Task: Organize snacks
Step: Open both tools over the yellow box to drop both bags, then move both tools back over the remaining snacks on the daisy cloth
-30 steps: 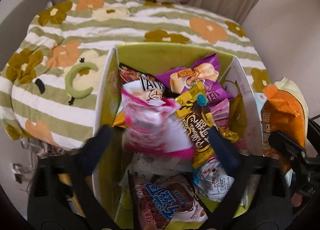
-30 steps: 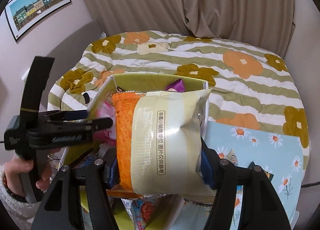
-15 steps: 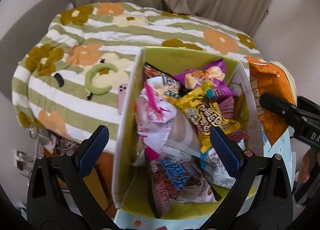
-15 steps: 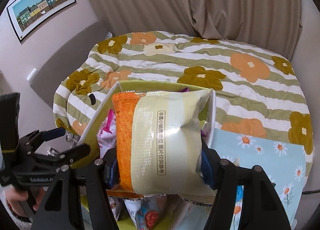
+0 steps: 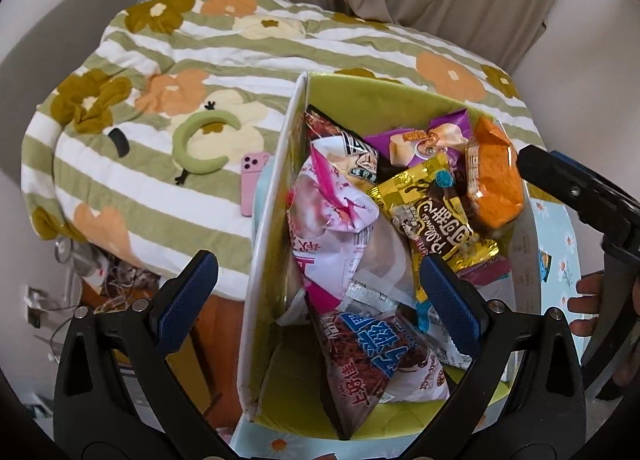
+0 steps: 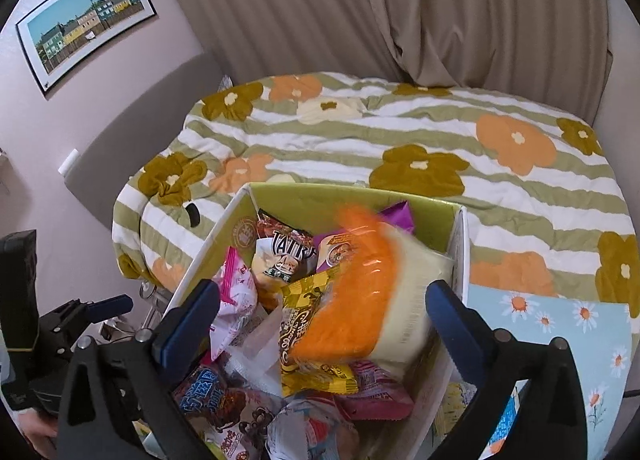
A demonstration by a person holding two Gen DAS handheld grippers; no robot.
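Dropping into the box (image 6: 460, 236), the orange bag (image 6: 352, 308) has left the right hand-held gripper (image 6: 320, 324), now wide; left hand-held gripper (image 5: 316, 292) wide, empty.

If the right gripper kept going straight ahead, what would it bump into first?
Probably the orange and cream snack bag. It sits, blurred, right between the open jaws of the right gripper, on top of the other snacks in the green box. Depth is hard to judge, so this is a best guess.
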